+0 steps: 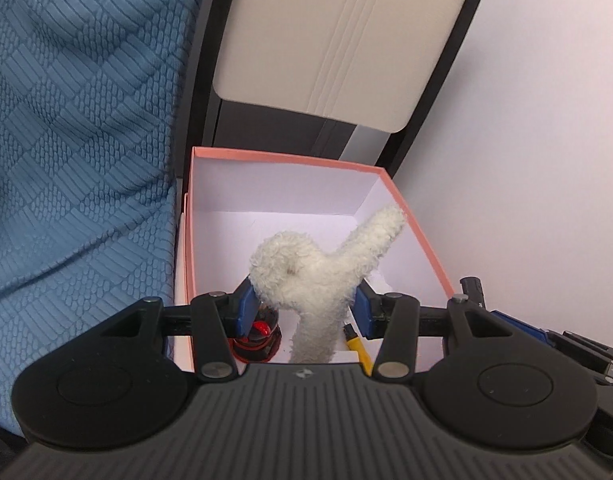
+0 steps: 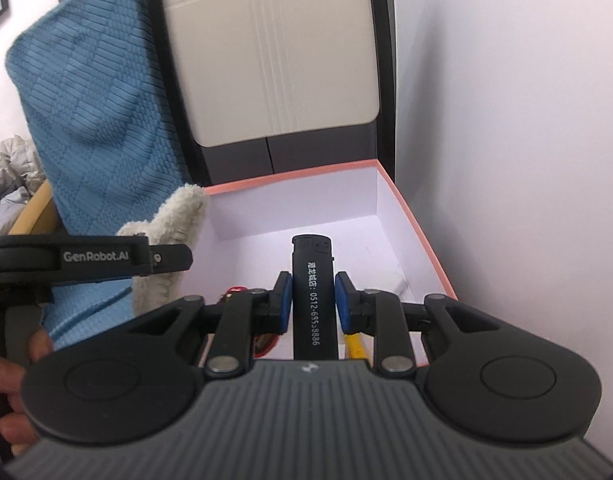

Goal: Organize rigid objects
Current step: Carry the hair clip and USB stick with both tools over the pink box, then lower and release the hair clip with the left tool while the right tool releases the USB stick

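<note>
Far left in both views: blue textured fabric [image 1: 78, 128], likely a chair cover, not in play. Left claw [image 1: 306, 300] is partly closed, blue pads pinching a white fluffy plush toy [image 1: 306, 276] at its narrow midsection; toy hangs over the near-left part of the open pink box [image 1: 410, 216], one limb sticking up toward the right wall. Plush is soft and light: it squashes under the pads, won't slip, can't break, so a mid-body pinch is fine, but a limb may snag the rim. Under it on the box floor: a red-and-black round item [image 1: 258, 336], too hidden to identify, and a yellow stick-like item [image 1: 360, 346] to its right. Right claw [image 2: 313, 298] is nearly shut on a black lighter [image 2: 313, 300], pads on its two long sides at about mid-length, cap end pointing forward over the box interior, above the floor, not touching it. Lighter is rigid, light, smooth plastic: slippery, could pivot in the pads, so a grip across the flat sides near the centre looks right. The box [image 2: 406, 208] sits against a white wall on the right, cream-and-black panel [image 2: 274, 60] behind it. Judgement: both items are positioned for dropping into the box; neither released yet.
</note>
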`<state>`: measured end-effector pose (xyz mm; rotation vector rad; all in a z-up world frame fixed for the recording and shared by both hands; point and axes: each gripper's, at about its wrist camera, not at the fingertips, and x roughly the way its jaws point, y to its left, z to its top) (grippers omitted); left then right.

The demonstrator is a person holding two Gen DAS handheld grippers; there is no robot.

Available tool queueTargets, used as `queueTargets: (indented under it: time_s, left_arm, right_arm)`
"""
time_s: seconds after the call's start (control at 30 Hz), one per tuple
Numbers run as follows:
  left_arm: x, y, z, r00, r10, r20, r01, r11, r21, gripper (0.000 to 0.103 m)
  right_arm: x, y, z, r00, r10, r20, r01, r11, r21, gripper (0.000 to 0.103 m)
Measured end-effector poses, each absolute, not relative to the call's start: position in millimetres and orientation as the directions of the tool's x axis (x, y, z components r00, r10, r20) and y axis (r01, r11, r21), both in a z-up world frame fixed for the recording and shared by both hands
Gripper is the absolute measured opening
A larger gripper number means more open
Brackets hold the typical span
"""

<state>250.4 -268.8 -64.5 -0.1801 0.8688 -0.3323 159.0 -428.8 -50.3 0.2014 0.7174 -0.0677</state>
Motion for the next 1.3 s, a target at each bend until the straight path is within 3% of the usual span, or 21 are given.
queueTargets:
  time_s: [0.5, 1.13, 1.3]
  left_arm:
    - [314.4, -301.5, -136.9, 0.498, -0.324, -0.805, 0.178, 0.946, -0.271, 0.054]
    - [347.1, -324.2, -179.0, 0.453, -0.287, -0.844, 0.173, 0.957, -0.232, 0.054]
    - [344.3, -319.6, -177.2, 0.449, -0.291, -0.845, 0.177, 0.956, -0.235, 0.063]
  right_arm:
    - [221.9, -463.6, -122.5, 0.667, 0.032, -0.744, 0.157, 0.970, 0.183, 0.027]
    - [267.0, -485.4, -181.1, 0.591, 0.084, -0.802, 0.171, 0.959, 0.226, 0.027]
    - [269.0, -487.4, -184.6, 0.568, 0.099, -0.817, 0.180, 0.954, 0.241, 0.028]
